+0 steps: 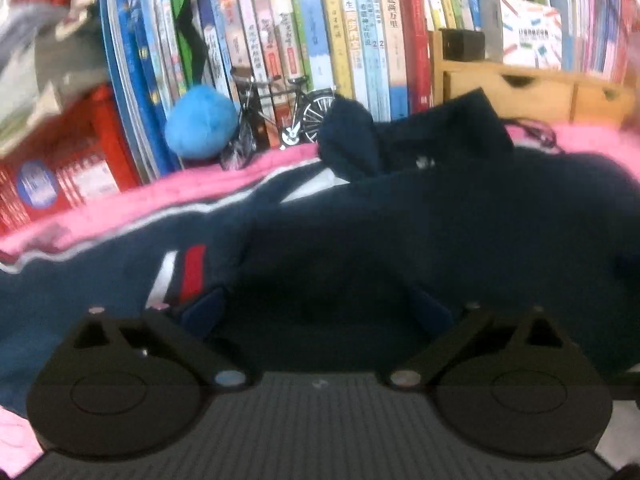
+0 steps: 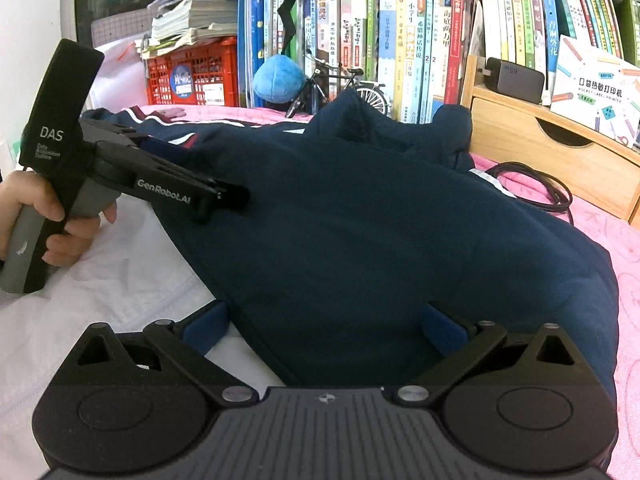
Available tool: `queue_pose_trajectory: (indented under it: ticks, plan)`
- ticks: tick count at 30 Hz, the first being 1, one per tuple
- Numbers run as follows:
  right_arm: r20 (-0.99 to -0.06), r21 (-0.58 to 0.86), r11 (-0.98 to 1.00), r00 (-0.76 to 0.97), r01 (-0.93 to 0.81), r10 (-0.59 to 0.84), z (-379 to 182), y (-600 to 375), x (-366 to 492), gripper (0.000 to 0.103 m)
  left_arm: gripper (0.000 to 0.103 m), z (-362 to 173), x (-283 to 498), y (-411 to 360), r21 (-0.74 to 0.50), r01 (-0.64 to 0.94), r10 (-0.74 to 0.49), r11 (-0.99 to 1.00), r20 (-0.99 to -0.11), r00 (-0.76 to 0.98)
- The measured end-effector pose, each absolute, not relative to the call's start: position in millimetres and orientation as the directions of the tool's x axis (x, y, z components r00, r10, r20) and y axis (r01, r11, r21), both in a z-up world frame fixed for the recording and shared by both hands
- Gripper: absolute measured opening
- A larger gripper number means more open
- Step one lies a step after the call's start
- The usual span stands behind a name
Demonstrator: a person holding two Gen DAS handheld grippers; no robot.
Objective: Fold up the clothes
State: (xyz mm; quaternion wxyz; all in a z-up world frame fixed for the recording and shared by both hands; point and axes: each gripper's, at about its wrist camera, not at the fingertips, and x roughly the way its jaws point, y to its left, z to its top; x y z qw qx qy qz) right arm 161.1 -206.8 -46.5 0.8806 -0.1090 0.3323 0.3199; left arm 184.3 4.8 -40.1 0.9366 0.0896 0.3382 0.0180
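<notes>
Navy jacket (image 2: 360, 216) lies heaped across the middle of the pink bed cover (image 2: 624, 264), collar toward the bookshelf (image 2: 400, 40). I keep my right gripper (image 2: 324, 328) spread wide over its near hem, ready to pinch. My left gripper (image 2: 224, 196) presses the left side, probably anchoring the fold; whether it is pinching I cannot tell.

Black tongs (image 2: 224, 196), blue pads (image 2: 206, 326), silver screws, "GenRobot.AI" lettering.

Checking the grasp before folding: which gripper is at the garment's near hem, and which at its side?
The right gripper straddles the navy garment's near hem; the left gripper reaches its left side.
</notes>
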Motion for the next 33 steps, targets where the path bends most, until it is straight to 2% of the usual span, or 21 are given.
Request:
queue_pose_trajectory:
  ticks: [1,4,6,8,12,15,17,23,27,28,29,30,32,33]
  plan:
    - [-0.655,0.021,0.772,0.575,-0.636,0.491,-46.6,-207.0,161.1,0.103,0.096,-34.6,180.3,5.5,0.180,0.015,0.104,0.984,-0.631,0.769]
    - [-0.655,0.020,0.771,0.575,-0.636,0.491,-46.4,-207.0,161.1,0.103,0.096,-14.0,164.5,36.8,0.030,-0.009,0.025,1.000,-0.599,0.801]
    - [-0.655,0.019,0.771,0.575,-0.636,0.491,-46.4,-207.0,161.4,0.103,0.097,0.5,151.7,70.7,-0.054,-0.061,0.019,0.997,-0.575,0.818]
    - [-0.655,0.019,0.771,0.575,-0.636,0.490,-46.3,-206.9,161.4,0.103,0.098,12.5,142.0,110.4,-0.047,-0.178,0.124,0.983,-0.547,0.828]
    - [-0.655,0.019,0.772,0.576,-0.636,0.490,-46.1,-206.8,161.5,0.103,0.098,13.6,146.7,189.9,0.172,-0.505,0.520,0.846,-0.476,0.709]
    - [-0.655,0.018,0.772,0.576,-0.636,0.490,-46.1,-206.9,161.4,0.103,0.098,5.3,164.1,247.0,0.277,-0.632,0.678,0.724,-0.457,0.576]
    - [-0.655,0.018,0.772,0.576,-0.636,0.490,-46.1,-206.9,161.5,0.103,0.098,0.4,174.0,278.6,0.275,-0.673,0.707,0.686,-0.470,0.528]
    - [-0.655,0.016,0.773,0.578,-0.634,0.487,-46.0,-207.5,161.5,0.103,0.090,-19.3,197.1,353.5,0.140,-0.748,0.658,0.648,-0.598,0.458]
    - [-0.655,0.017,0.775,0.579,-0.631,0.485,-46.3,-207.3,161.6,0.103,0.082,-32.3,202.0,379.1,0.101,-0.775,0.649,0.624,-0.620,0.441]
    - [-0.655,0.017,0.776,0.579,-0.631,0.485,-46.4,-207.1,161.6,0.103,0.067,-34.0,202.5,383.9,0.088,-0.775,0.642,0.626,-0.623,0.448]
    - [-0.655,0.017,0.776,0.579,-0.630,0.485,-46.4,-207.0,161.7,0.103,0.047,-35.8,203.0,388.7,0.074,-0.775,0.634,0.628,-0.626,0.454]
    - [-0.655,0.018,0.776,0.579,-0.630,0.485,-46.4,-207.0,161.8,0.103,0.039,-37.1,203.4,392.1,0.061,-0.776,0.626,0.627,-0.633,0.456]
    - [-0.655,0.018,0.777,0.579,-0.630,0.485,-46.6,-207.2,161.8,0.103,0.014,-36.4,201.2,394.5,0.032,-0.776,0.612,0.630,-0.636,0.470]
    - [-0.655,0.019,0.777,0.579,-0.629,0.485,-46.7,-207.3,161.9,0.103,0.011,-34.3,200.0,393.4,0.018,-0.772,0.606,0.635,-0.631,0.484]
